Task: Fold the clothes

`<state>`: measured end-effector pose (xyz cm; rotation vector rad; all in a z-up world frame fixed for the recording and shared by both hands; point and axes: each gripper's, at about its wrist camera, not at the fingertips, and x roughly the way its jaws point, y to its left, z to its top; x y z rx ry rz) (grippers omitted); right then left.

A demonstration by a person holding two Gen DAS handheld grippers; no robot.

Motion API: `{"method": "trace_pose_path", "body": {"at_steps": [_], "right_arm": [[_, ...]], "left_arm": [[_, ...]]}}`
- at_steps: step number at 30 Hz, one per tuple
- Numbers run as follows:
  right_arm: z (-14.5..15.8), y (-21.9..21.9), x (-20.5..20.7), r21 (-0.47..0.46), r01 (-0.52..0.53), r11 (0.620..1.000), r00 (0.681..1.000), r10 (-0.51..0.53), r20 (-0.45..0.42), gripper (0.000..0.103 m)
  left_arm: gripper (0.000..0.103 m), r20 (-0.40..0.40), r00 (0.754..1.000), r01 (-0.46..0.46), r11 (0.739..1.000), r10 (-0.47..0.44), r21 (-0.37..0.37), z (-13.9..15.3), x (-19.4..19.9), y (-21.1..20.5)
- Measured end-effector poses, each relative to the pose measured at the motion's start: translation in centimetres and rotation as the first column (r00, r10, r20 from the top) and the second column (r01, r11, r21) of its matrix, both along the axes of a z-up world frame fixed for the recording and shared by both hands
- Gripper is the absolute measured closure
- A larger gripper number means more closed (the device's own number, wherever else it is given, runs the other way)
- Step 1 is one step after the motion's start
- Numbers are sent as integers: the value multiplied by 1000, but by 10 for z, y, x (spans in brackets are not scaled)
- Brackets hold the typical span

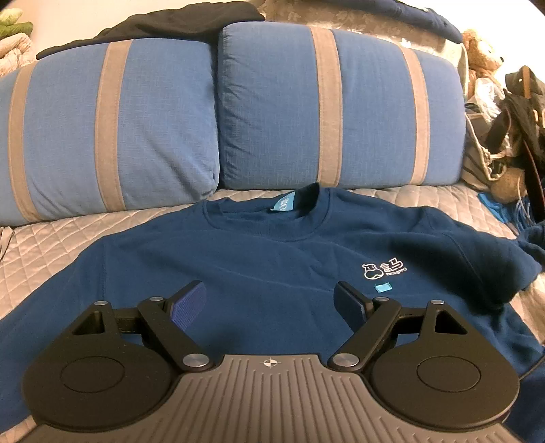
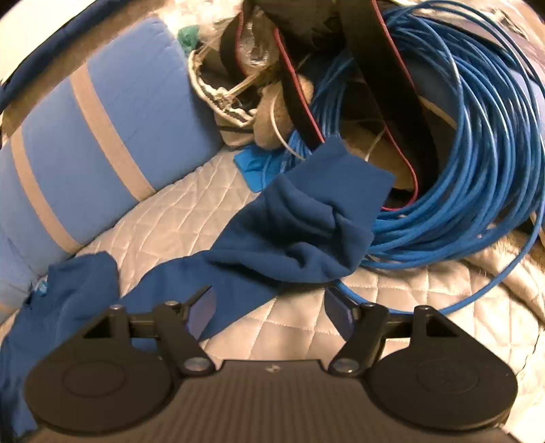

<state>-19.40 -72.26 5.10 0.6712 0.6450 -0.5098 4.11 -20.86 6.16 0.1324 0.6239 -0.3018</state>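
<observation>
A navy blue sweatshirt [image 1: 259, 259] lies flat, front up, on the quilted grey sofa cover [image 1: 51, 245], collar toward the back cushions. It has a white chest logo [image 1: 381, 269]. My left gripper [image 1: 270, 300] is open and empty, hovering over the sweatshirt's chest. In the right wrist view, the sweatshirt's sleeve [image 2: 293, 231] stretches out rumpled across the quilt, its cuff end resting against a coil of blue cable [image 2: 477, 163]. My right gripper [image 2: 269, 306] is open and empty, just short of the sleeve, with its left finger over the fabric.
Two blue cushions with grey stripes [image 1: 323, 112] line the sofa back. Dark clothing [image 1: 170, 20] lies on top of them. At the right are a teddy bear [image 1: 483, 51], bags and straps [image 2: 306, 85], and a small blue piece [image 2: 252, 167] on the quilt.
</observation>
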Motion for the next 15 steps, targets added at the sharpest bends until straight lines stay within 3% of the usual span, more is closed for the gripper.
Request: {"method": "trace_pose_path", "body": {"at_steps": [2, 4, 12, 14, 15], "right_arm": [[-3, -7, -5, 41, 53, 998, 998, -54, 39, 29], [-7, -14, -7, 76, 112, 991, 990, -117, 72, 44], [-39, -44, -4, 234, 327, 916, 932, -353, 78, 53], [-37, -45, -7, 242, 331, 912, 929, -360, 88, 74], [-36, -45, -8, 246, 333, 910, 927, -364, 92, 92]], "left_arm": [[20, 1, 1000, 2, 1000, -2, 1, 0, 0, 0], [20, 2, 1000, 2, 1000, -2, 1, 0, 0, 0], [20, 0, 1000, 0, 1000, 0, 9, 0, 0, -1], [20, 3, 1000, 2, 1000, -2, 8, 1, 0, 0], [20, 5, 1000, 2, 1000, -2, 7, 1, -1, 0]]}}
